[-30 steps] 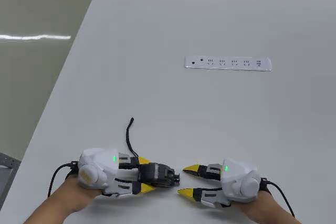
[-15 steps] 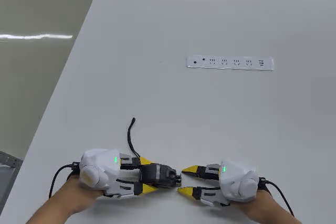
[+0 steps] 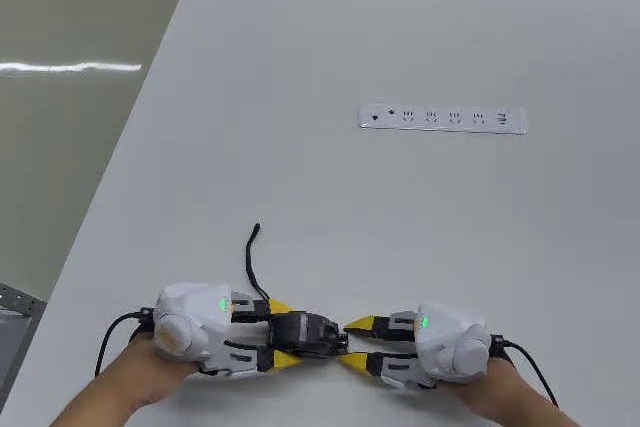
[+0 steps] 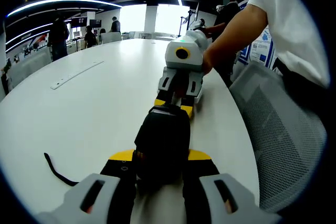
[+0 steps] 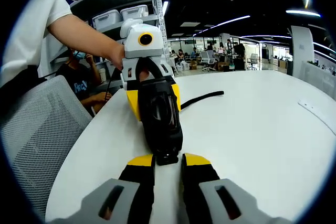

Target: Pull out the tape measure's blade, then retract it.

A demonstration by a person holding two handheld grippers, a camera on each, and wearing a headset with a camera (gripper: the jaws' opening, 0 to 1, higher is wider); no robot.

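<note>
1 tape measure (image 3: 305, 332) in left gripper (image 4: 160, 156), right gripper (image 3: 348, 342) opposite; 1 power strip (image 3: 441, 118).

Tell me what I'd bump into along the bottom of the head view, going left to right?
left hand-held gripper → black tape measure, held in its jaws → right hand-held gripper, its yellow tips at the tape measure's end.

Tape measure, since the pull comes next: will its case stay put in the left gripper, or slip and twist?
Probably stays: the left gripper is clamped across the tape measure's black case, which looks rigid. The table looks smooth, so a loosened case might slide. Its strap looks floppy.
</note>
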